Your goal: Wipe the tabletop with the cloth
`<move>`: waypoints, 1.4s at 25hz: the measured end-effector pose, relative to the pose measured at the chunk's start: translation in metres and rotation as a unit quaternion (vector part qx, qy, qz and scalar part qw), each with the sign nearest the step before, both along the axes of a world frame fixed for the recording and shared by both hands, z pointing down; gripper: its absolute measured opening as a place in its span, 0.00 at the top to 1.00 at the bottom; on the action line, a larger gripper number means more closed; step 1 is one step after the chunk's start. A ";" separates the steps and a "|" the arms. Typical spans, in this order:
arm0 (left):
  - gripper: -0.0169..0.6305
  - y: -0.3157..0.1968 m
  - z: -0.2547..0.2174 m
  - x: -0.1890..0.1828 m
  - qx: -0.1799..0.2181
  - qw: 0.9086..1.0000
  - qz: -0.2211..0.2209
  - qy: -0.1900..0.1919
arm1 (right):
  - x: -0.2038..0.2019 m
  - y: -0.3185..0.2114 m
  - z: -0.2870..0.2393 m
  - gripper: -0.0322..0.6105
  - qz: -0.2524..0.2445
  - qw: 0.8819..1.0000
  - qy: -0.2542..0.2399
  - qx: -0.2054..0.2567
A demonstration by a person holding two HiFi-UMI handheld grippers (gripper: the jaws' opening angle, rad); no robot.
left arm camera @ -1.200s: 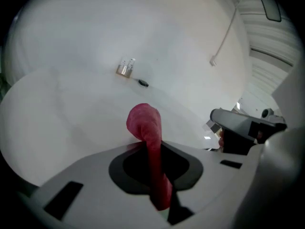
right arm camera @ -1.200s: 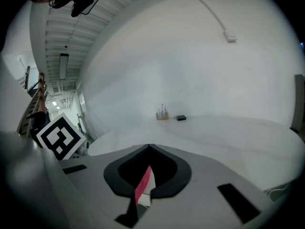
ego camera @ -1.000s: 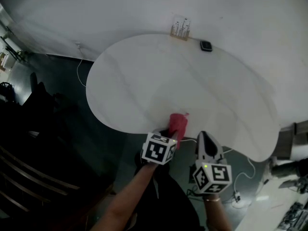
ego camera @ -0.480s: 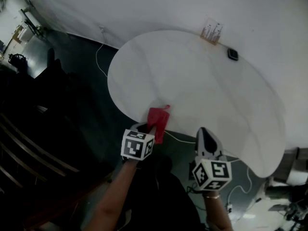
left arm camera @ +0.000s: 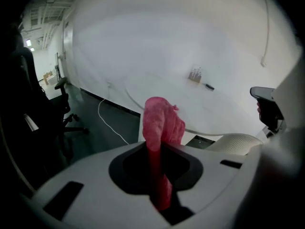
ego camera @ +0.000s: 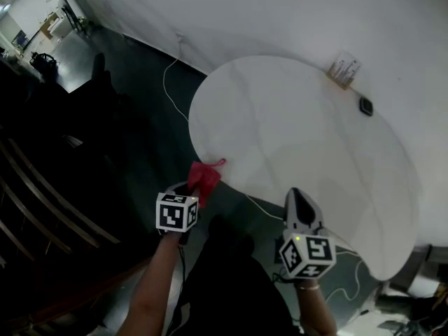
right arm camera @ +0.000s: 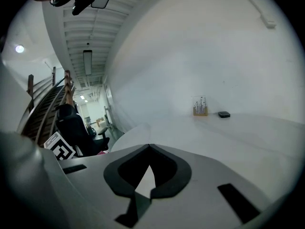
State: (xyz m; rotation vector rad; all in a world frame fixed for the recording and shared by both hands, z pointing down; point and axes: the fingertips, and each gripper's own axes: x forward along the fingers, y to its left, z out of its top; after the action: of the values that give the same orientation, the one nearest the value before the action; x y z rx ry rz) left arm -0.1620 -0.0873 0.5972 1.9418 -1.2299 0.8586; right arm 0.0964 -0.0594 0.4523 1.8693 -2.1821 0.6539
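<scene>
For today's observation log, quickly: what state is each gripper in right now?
Left gripper: closed on the crumpled red fabric cloth.
Right gripper: closed, holding nothing.

Cloth (ego camera: 204, 176) end hidden behind left gripper (ego camera: 192, 188); holder (ego camera: 344, 69) contents indistinct.

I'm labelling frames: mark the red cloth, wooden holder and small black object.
red cloth (ego camera: 204, 176): head view, bunched middle.
wooden holder (ego camera: 345, 69): head view, front face.
small black object (ego camera: 366, 106): head view, top face.

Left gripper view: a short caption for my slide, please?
Left hand-held gripper clamps a red cloth, with the white tabletop ahead.
</scene>
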 end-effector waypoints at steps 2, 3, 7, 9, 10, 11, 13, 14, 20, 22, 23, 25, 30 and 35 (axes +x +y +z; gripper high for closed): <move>0.90 0.000 0.002 -0.029 -0.005 1.000 -0.029 -0.004 | -0.007 -0.005 0.001 0.95 -0.003 1.000 0.001 -0.001; 0.90 0.000 0.003 -0.041 -0.007 0.999 -0.042 -0.006 | -0.010 -0.006 0.002 0.95 -0.005 1.000 0.002 -0.001; 0.90 0.001 -0.003 -0.078 -0.003 0.997 -0.079 -0.011 | -0.025 -0.014 0.000 0.95 -0.014 1.000 0.002 0.003; 0.90 0.001 -0.012 -0.086 0.008 0.996 -0.086 -0.009 | -0.031 -0.017 -0.004 0.95 -0.016 1.000 0.001 0.009; 0.90 0.000 -0.018 -0.087 0.016 0.996 -0.087 -0.007 | -0.033 -0.018 -0.006 0.95 -0.017 1.000 0.001 0.013; 0.90 -0.002 -0.025 -0.085 0.027 0.996 -0.086 -0.005 | -0.034 -0.019 -0.009 0.95 -0.017 1.000 0.001 0.017; 0.90 -0.006 -0.041 -0.078 0.049 0.995 -0.082 -0.001 | -0.034 -0.020 -0.014 0.95 -0.018 1.000 0.000 0.025; 0.90 -0.009 -0.049 -0.073 0.061 0.995 -0.080 0.002 | -0.033 -0.021 -0.017 0.95 -0.018 0.999 0.000 0.029; 0.90 -0.020 -0.094 -0.040 0.126 0.991 -0.051 0.018 | -0.030 -0.017 -0.032 0.95 -0.014 0.999 0.000 0.049; 0.90 -0.024 -0.108 -0.030 0.148 0.988 -0.041 0.019 | -0.028 -0.016 -0.037 0.95 -0.014 0.998 0.001 0.056; 0.90 -0.026 -0.116 -0.025 0.159 0.986 -0.037 0.021 | -0.027 -0.015 -0.040 0.95 -0.015 0.998 0.001 0.060; 0.90 -0.029 -0.130 -0.017 0.181 0.983 -0.031 0.024 | -0.024 -0.014 -0.045 0.95 -0.014 0.998 0.001 0.068; 0.90 -0.035 -0.163 0.006 0.224 0.974 -0.014 0.037 | -0.018 -0.012 -0.060 0.95 -0.011 0.996 0.003 0.087; 0.90 -0.038 -0.188 0.030 0.262 0.964 -0.001 0.053 | -0.011 -0.009 -0.069 0.95 -0.010 0.995 0.002 0.101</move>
State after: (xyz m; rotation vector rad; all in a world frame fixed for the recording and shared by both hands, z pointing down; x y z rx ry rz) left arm -0.1319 -0.1254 0.4092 2.3592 -1.4999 0.4405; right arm 0.0857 -0.0688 0.3838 1.9378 -2.3381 0.4381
